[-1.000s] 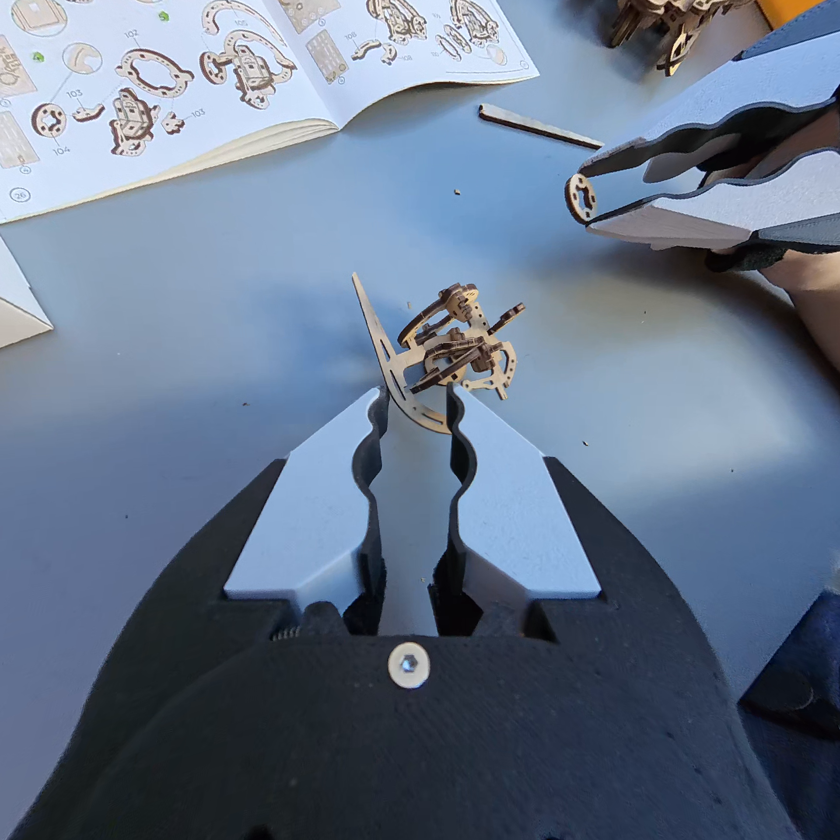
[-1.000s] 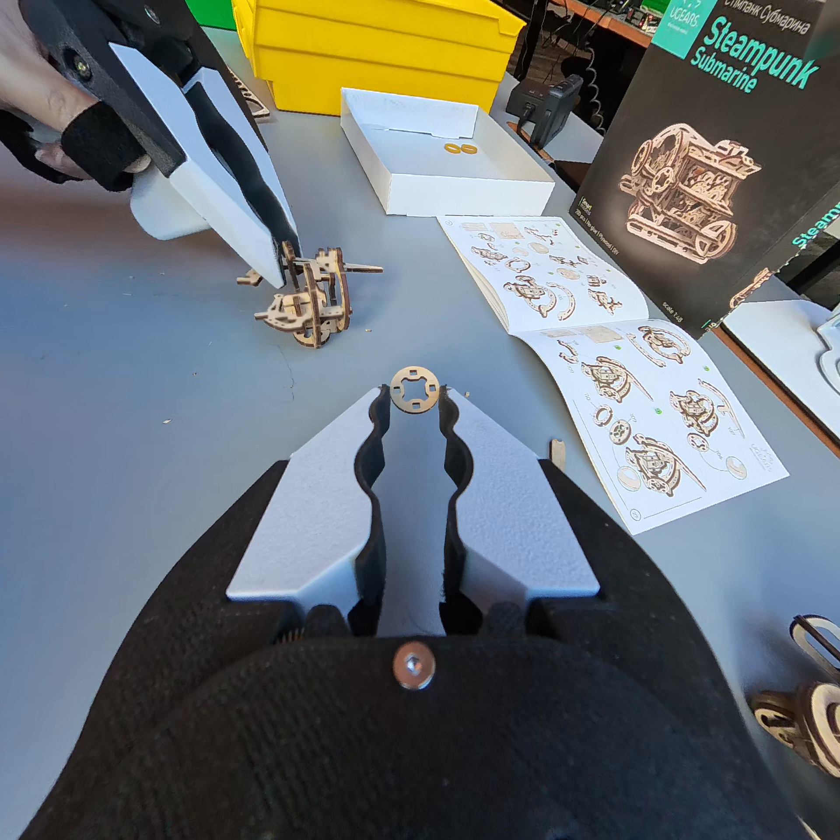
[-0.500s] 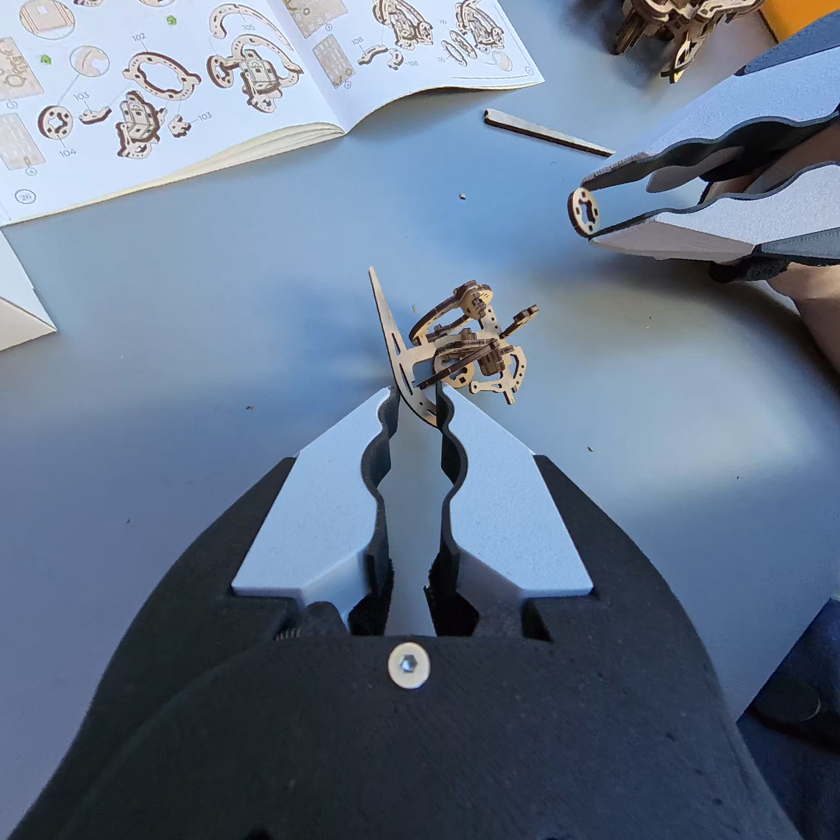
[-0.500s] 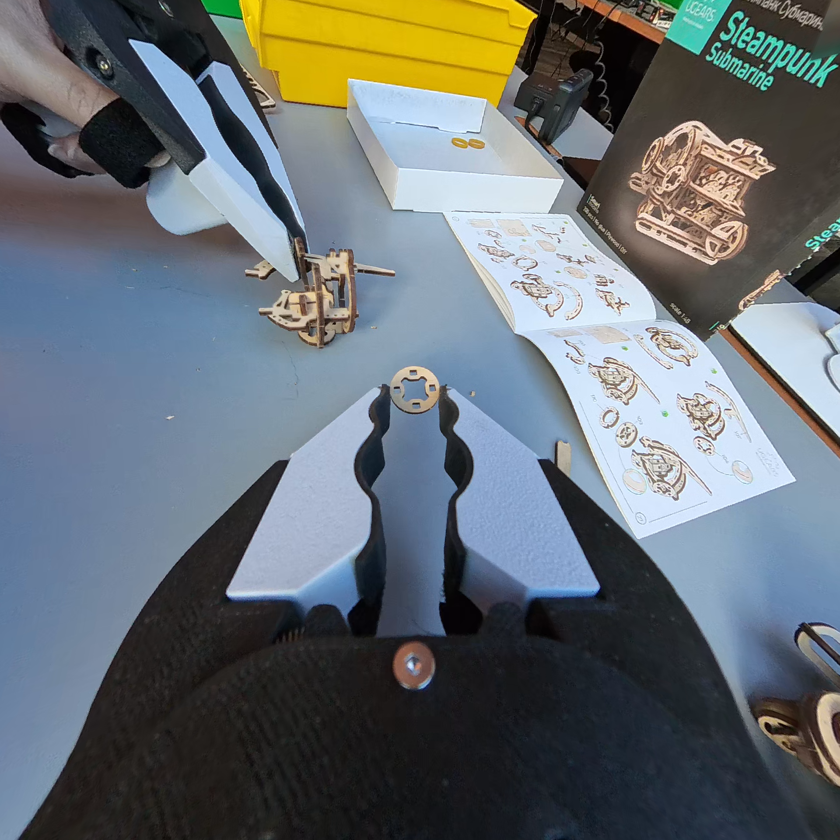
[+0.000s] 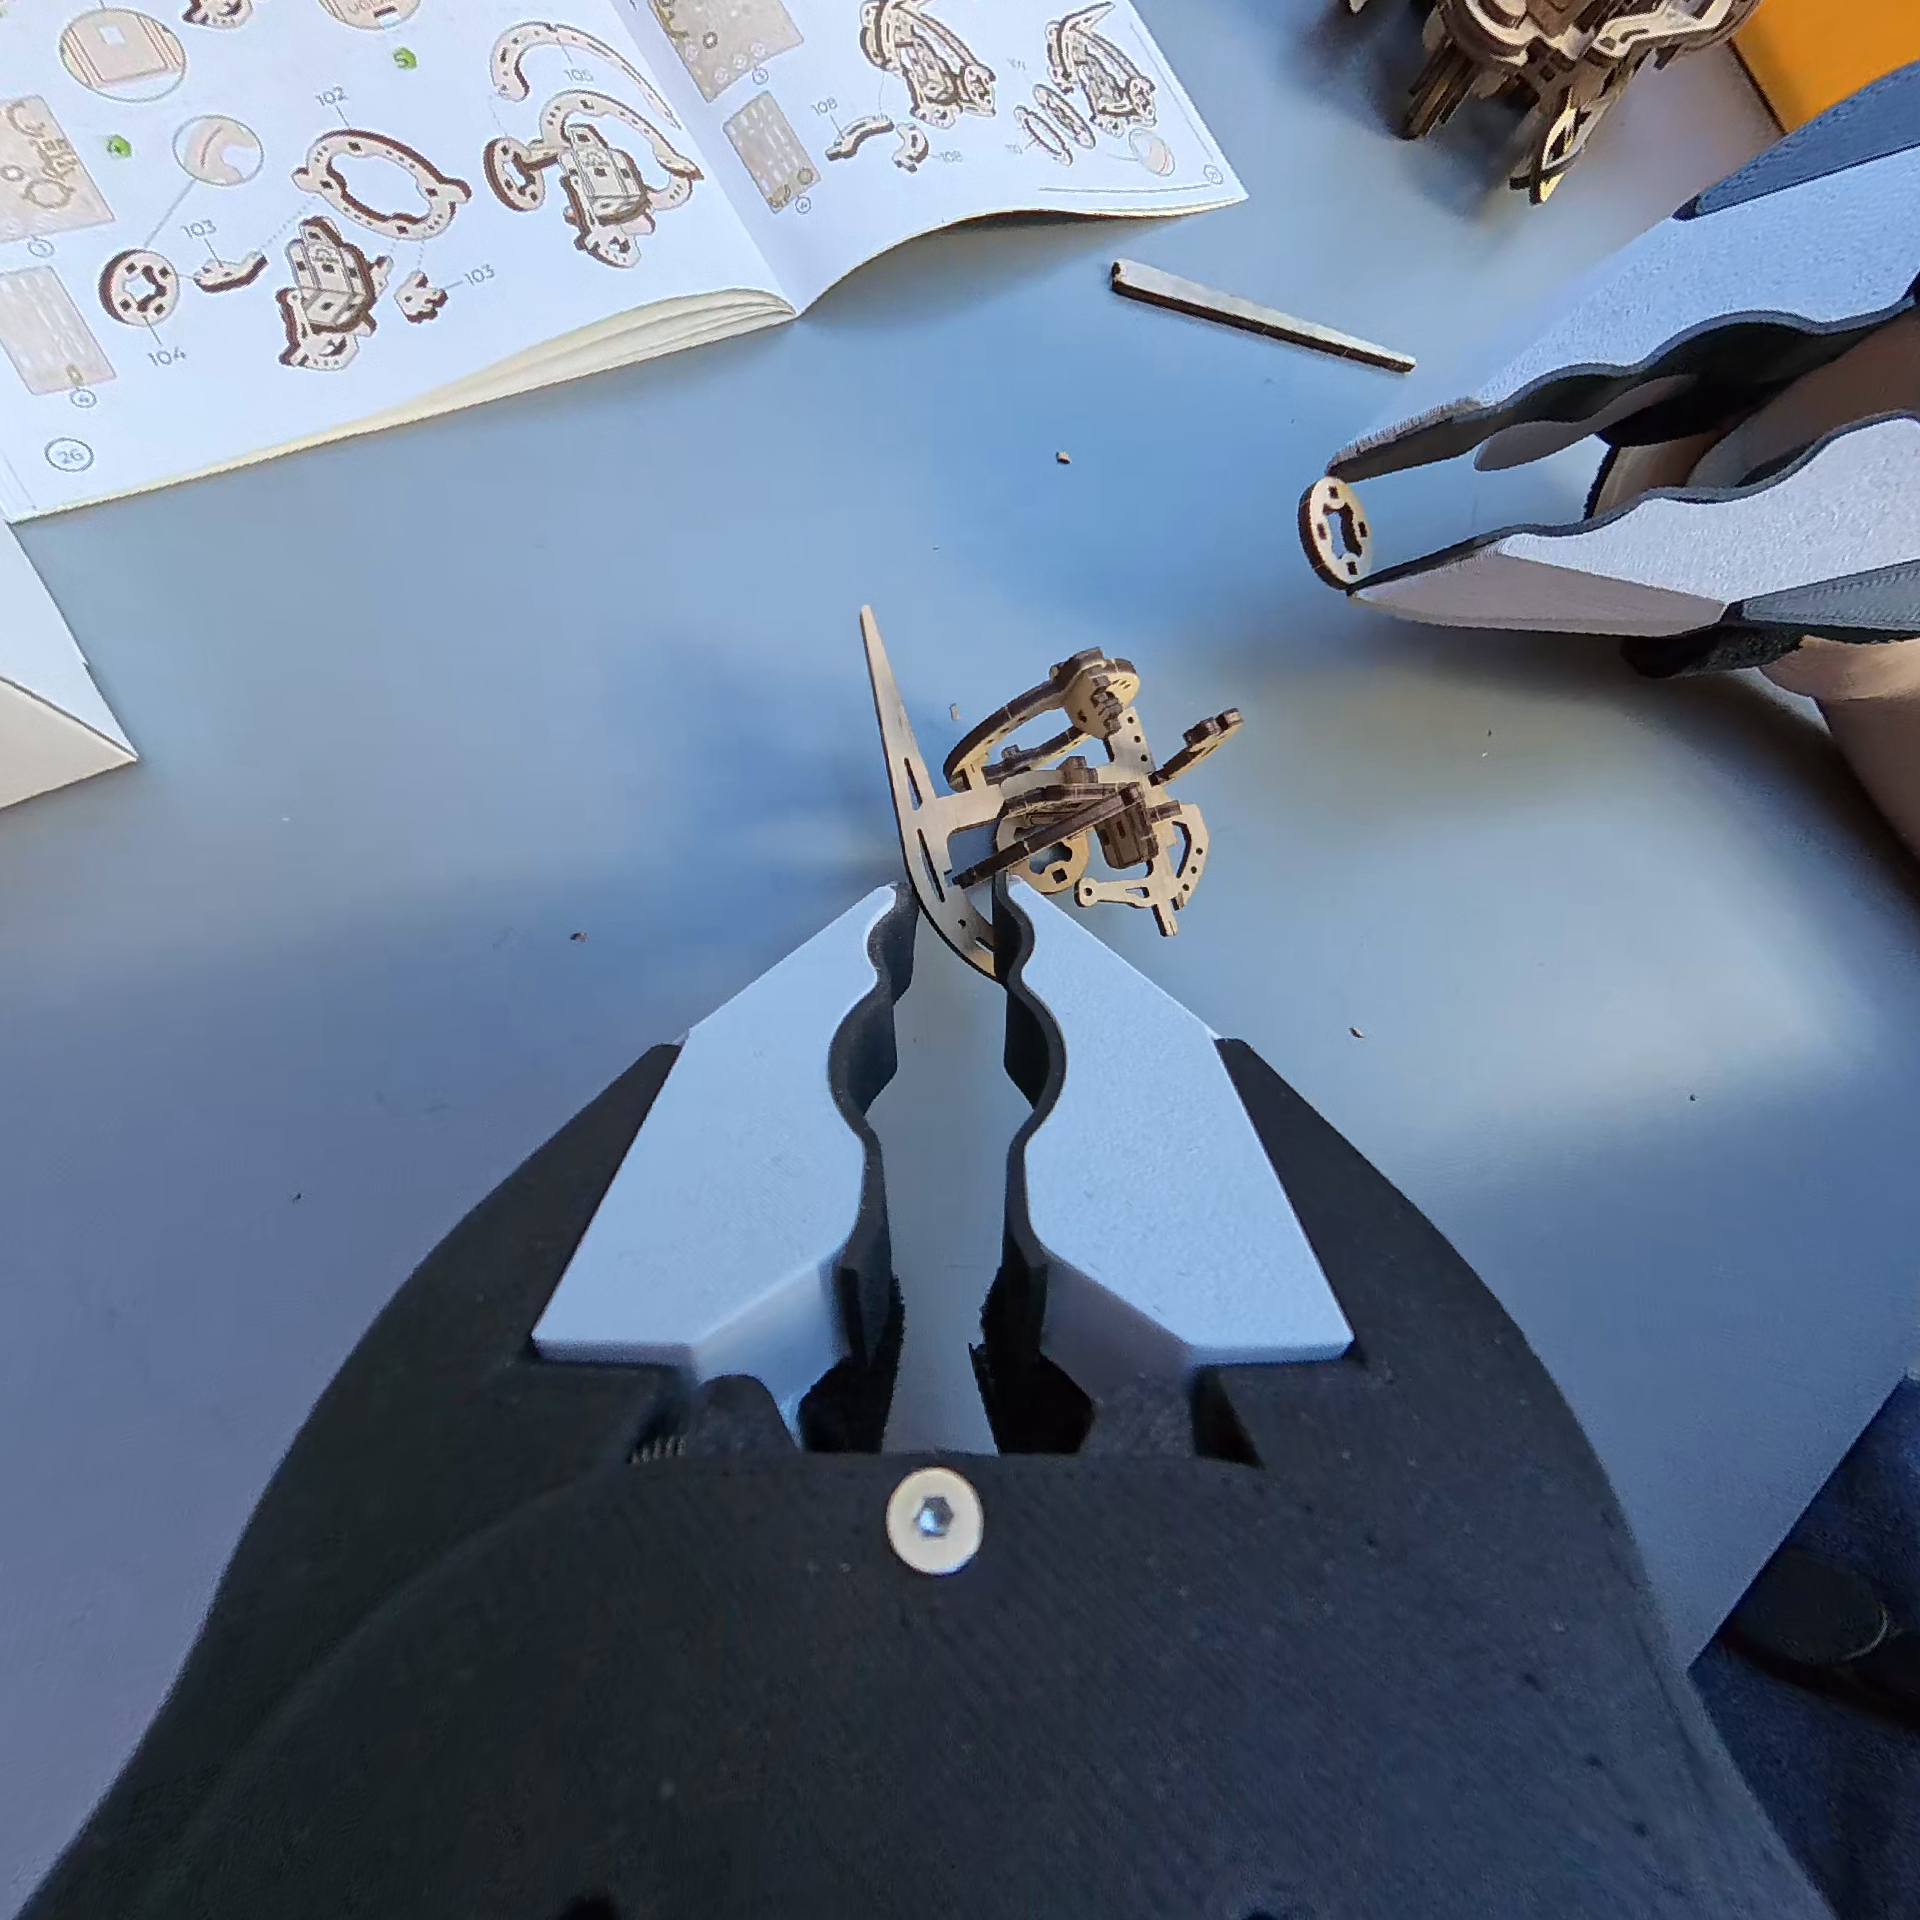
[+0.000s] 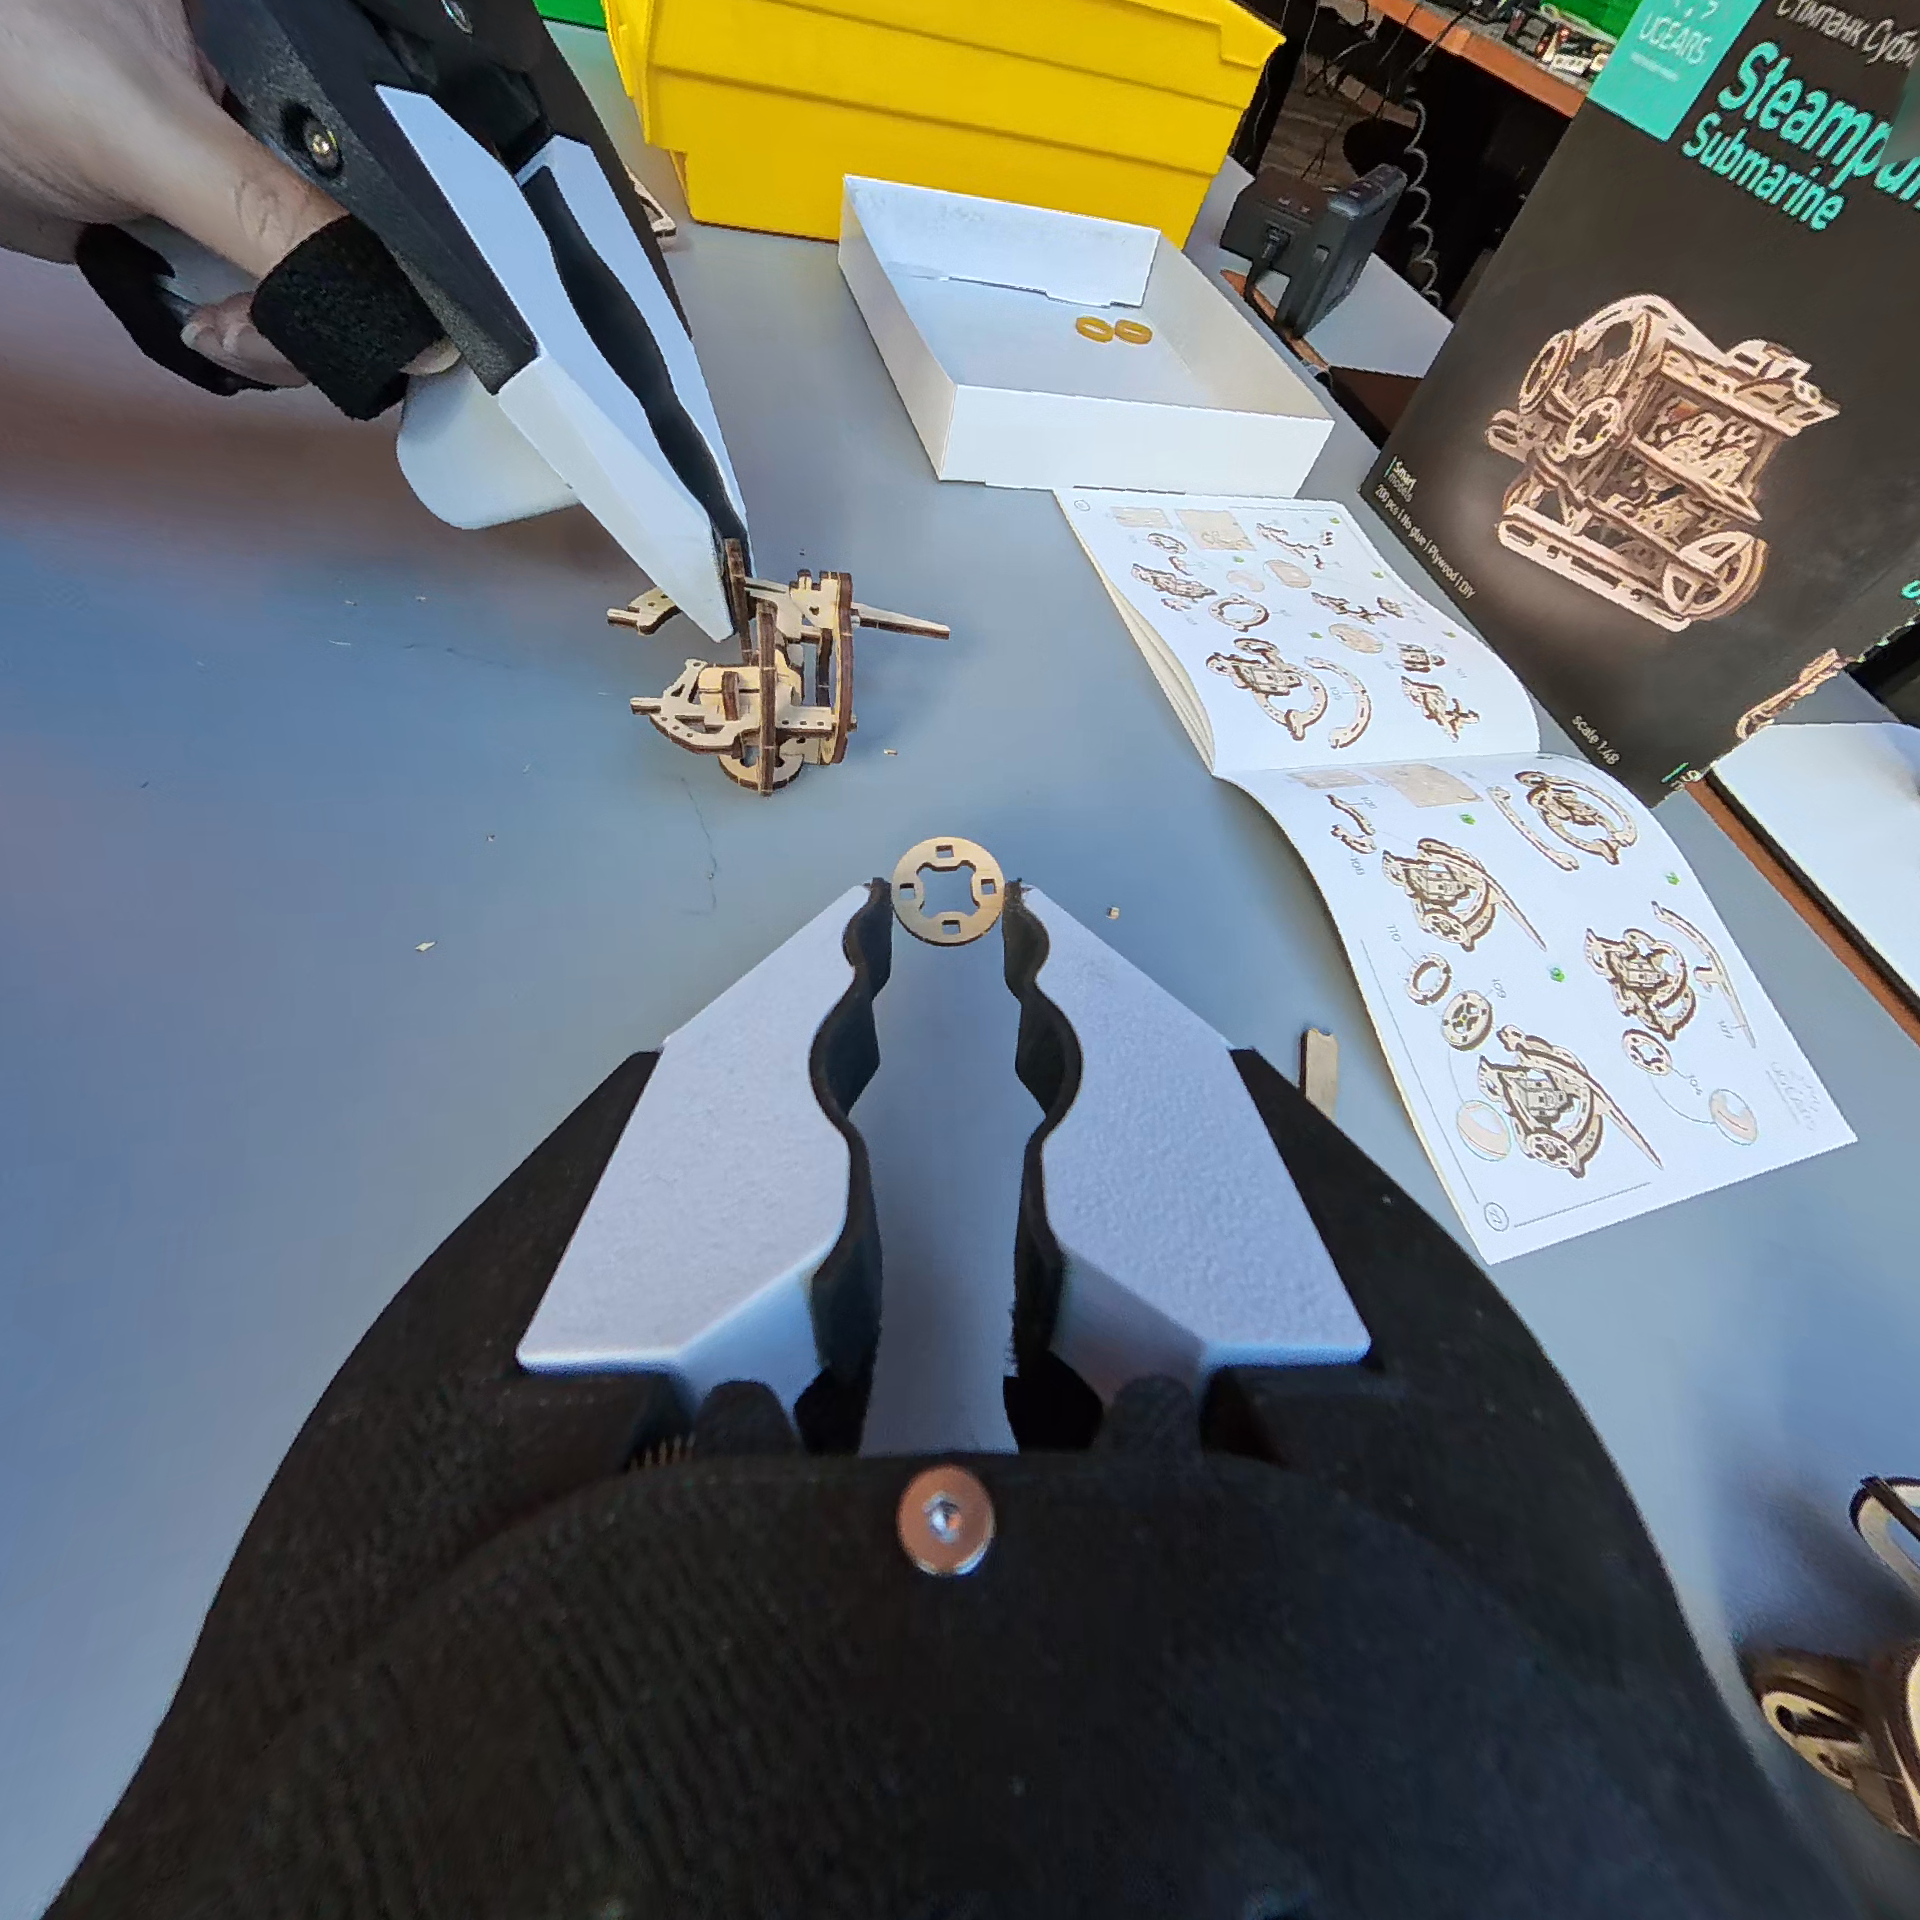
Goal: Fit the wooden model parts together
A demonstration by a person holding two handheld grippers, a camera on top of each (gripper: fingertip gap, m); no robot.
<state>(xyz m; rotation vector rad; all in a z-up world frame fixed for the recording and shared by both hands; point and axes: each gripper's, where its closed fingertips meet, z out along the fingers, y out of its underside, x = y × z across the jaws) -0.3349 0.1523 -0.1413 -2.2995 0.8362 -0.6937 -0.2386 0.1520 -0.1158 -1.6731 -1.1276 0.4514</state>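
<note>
My left gripper (image 5: 958,914) is shut on the curved fin of a small wooden sub-assembly (image 5: 1070,810) and holds it just above the grey table. The same assembly (image 6: 764,696) shows in the right wrist view under the left gripper (image 6: 727,613). My right gripper (image 6: 948,904) is shut on a small round wooden ring (image 6: 948,891) with a cross-shaped hole, held by its edges. In the left wrist view the right gripper (image 5: 1351,530) with the ring (image 5: 1335,530) is to the right of the assembly and apart from it.
An open instruction booklet (image 6: 1455,831) lies right of the assembly. A white box lid (image 6: 1060,353), yellow bins (image 6: 935,104) and the dark kit box (image 6: 1662,395) stand behind. A thin wooden stick (image 5: 1257,317) lies on the table. More built wooden parts (image 6: 1849,1704) sit at the lower right. The grippers' ends are close to 11 centimeters from one another.
The left gripper has closed tighter on the assembly's fin and lifted it a little. The right gripper with the ring has moved slightly nearer the assembly.
</note>
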